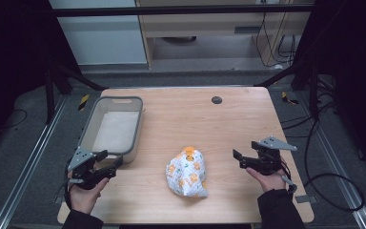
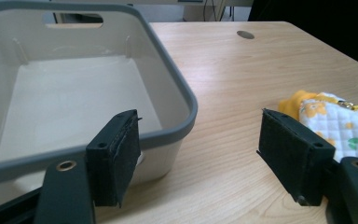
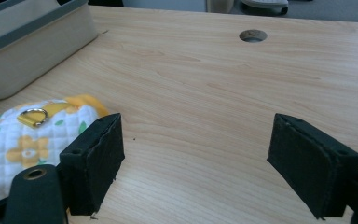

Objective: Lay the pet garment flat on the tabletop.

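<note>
From my remote station, both tools sit low on the near half of the wooden table point(image 1: 181, 109), one on either side of a quilted white cloth item point(image 1: 187, 172) printed with orange flowers and green leaves. It lies crumpled on the bare wood near the front edge, roughly midway between the two hands, with an orange strap and a small metal ring point(image 3: 33, 115) at its far end. My left gripper point(image 1: 106, 163) rests just at the near right corner of the grey-rimmed plastic bin point(image 1: 134, 125), its jaws spread wide and holding nothing; in the left gripper view the bin's corner sits behind one pad and the cloth's edge behind the other. My right gripper point(image 1: 242, 159) stands apart from the cloth on its right side, jaws likewise wide apart and empty, pointing toward it. A round cable hole point(image 1: 216, 99) marks the table's far side.
</note>
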